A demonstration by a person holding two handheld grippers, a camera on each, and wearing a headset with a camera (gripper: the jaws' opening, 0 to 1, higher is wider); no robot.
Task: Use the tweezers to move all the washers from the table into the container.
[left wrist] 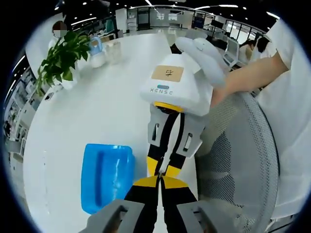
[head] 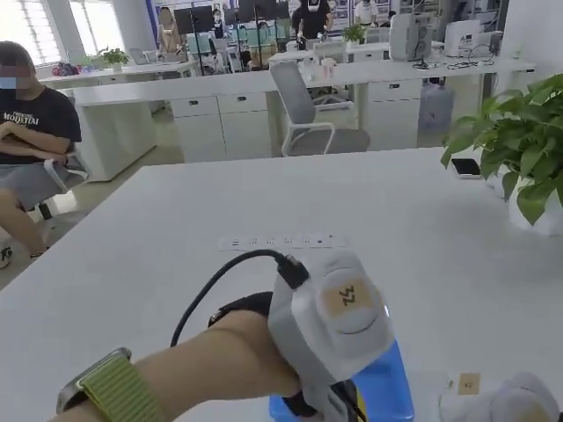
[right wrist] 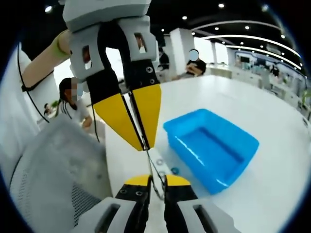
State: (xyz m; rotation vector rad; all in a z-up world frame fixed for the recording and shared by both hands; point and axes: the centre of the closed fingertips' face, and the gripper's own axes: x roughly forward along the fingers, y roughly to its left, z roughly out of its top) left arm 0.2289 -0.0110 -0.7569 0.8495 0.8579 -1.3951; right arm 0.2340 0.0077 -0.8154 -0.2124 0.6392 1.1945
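**Tweezers** (right wrist: 151, 167): thin dark strip. The long axis runs straight from one gripper's jaws to the other's, above the desk edge.

**Left gripper** (right wrist: 145, 144): seen in the right gripper view coming down from the upper left. Its yellow tips are clenched on the upper end of the tweezers.

**Right gripper** (right wrist: 158, 181): jaws drawn to a narrow gap around the lower end of the tweezers. The strip blurs there, so whether they actually pinch it cannot be told.

**Washers** (right wrist: 159, 161): at least two small pieces on the desk (right wrist: 279, 187), one of them bluish (right wrist: 175, 170). They lie just beside the tweezers' lower end, between the right gripper's jaws and the container.

**Container** (right wrist: 228, 177): blue, open and rectangular, resting on the desk just beyond the washers. No washer can be made out inside it.

**Governing relation:** the washers lie under and slightly to the container side of the tweezers, nearer the right gripper. The tweezers point along the line between the grippers rather than down at the desk. The likely step in hand is settling the tweezers into one gripper, and their tips would then need tilting down to the nearest washer.
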